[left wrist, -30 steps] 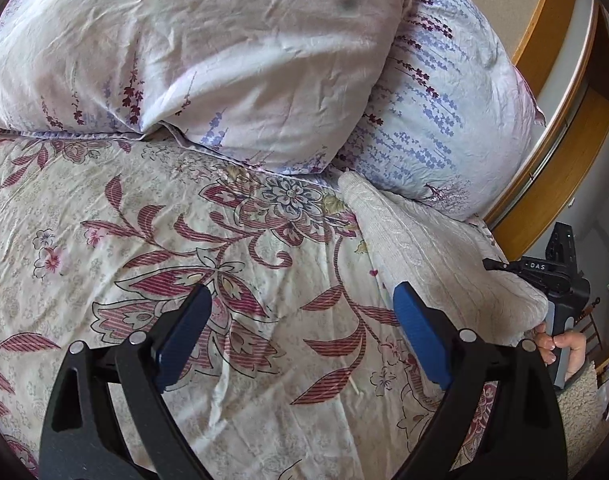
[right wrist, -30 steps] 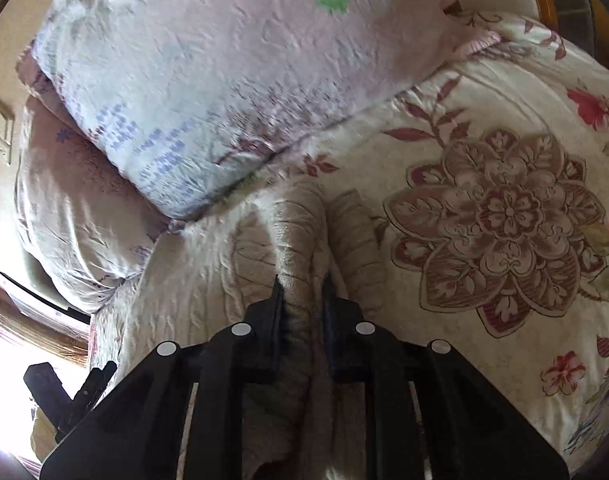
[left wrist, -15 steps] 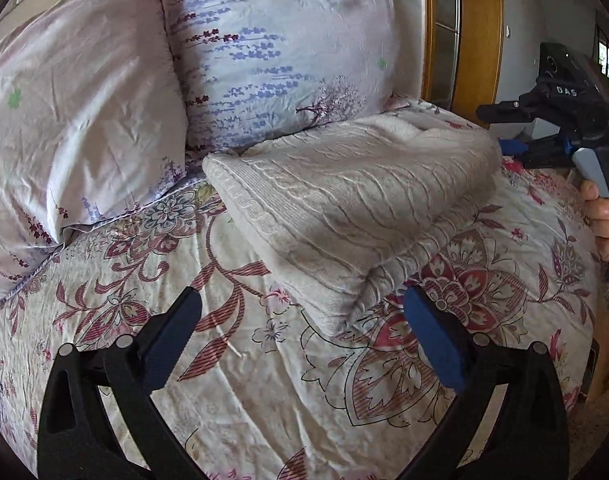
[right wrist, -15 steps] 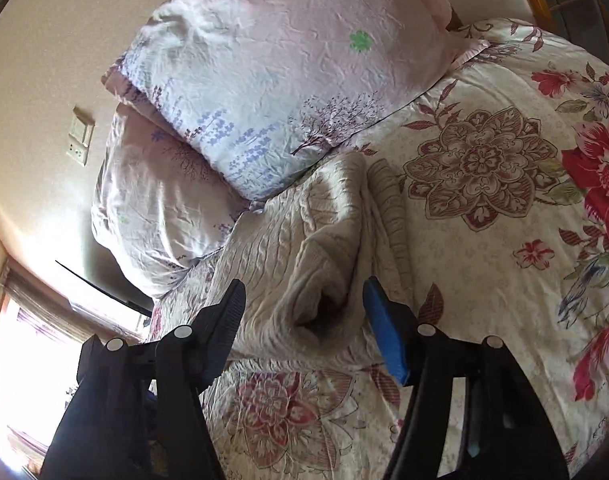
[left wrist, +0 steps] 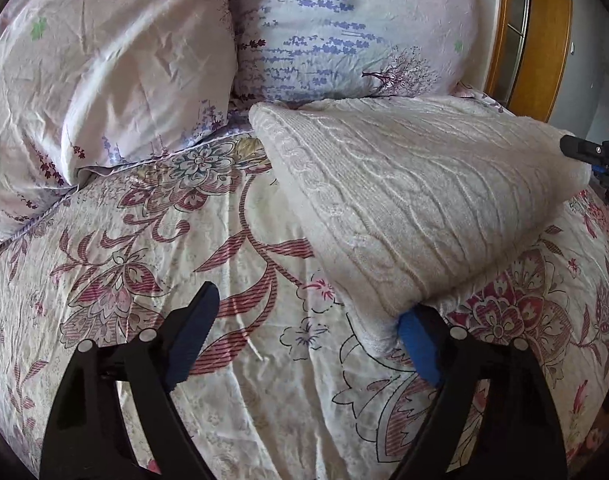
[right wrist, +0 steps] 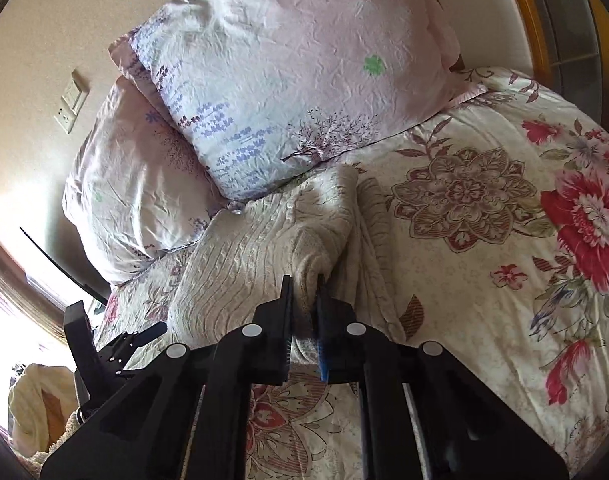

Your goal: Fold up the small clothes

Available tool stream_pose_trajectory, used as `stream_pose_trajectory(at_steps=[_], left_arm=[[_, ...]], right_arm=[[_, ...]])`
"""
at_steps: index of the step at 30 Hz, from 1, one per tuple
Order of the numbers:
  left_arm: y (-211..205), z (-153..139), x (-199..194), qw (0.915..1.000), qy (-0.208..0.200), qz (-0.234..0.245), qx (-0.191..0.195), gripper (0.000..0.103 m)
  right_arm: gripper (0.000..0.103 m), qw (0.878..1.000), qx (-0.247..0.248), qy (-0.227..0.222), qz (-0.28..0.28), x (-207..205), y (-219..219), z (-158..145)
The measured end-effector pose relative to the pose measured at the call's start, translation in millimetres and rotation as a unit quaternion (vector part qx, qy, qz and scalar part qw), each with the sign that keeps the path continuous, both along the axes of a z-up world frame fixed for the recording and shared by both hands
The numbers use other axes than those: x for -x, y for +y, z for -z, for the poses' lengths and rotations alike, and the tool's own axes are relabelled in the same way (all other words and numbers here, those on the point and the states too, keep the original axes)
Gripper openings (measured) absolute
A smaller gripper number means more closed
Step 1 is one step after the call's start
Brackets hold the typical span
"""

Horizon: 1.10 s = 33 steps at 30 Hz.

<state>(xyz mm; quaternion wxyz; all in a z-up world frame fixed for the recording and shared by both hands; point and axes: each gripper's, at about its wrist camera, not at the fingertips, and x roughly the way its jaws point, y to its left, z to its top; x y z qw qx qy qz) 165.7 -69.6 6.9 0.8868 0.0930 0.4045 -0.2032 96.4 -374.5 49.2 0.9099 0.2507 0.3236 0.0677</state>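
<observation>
A folded cream cable-knit sweater lies on the floral bedspread, just below the pillows. My left gripper is open wide; its right finger sits at the sweater's near corner, the left finger over bare bedspread. In the right wrist view the same sweater lies ahead, and my right gripper is shut on a raised fold of it. The right gripper also shows at the left wrist view's right edge, behind the sweater.
Two pale floral pillows lean at the bed's head. A wooden frame stands at the right. In the right wrist view a wall socket is on the beige wall, and the left gripper's handle shows at lower left.
My right gripper opened half a second ago and has now shut again on the sweater's fold. My left gripper has moved closer, its right finger now at the sweater's near corner.
</observation>
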Motion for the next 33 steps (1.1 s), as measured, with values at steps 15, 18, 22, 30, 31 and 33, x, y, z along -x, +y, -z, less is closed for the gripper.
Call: stream_pose_trajectory(at_steps=[15,18,22,30,31,33], left_arm=[[28.7,-24.0,23.0,0.9955,0.006,0.048,0.082,0.099],[37.6,-32.3,9.7,0.9925,0.009,0.022,0.120,0.099],[41.1,-32.0,-3.8,0.9904,0.014,-0.024,0.135,0.100],[51.6,-33.3,-14.8,0.9874,0.006,-0.055,0.148,0.100],[52.3,-34.1,-16.2,0.9874,0.004,-0.054,0.149,0.100],[52.6,-35.0,-18.8,0.9866,0.006,-0.052,0.154,0.100]], right_arm=[[0.059,0.997,-0.075,0.013,0.011,-3.6,-34.2,13.8],[0.063,0.995,-0.100,0.019,0.007,-36.8,-45.0,7.0],[0.063,0.988,-0.132,0.074,0.005,-92.7,-49.2,25.5],[0.010,0.998,-0.040,0.039,0.000,-112.8,-29.5,8.0],[0.008,0.999,-0.033,0.032,0.017,-109.5,-35.5,4.3],[0.008,0.998,-0.025,0.047,0.037,-110.1,-45.1,9.6]])
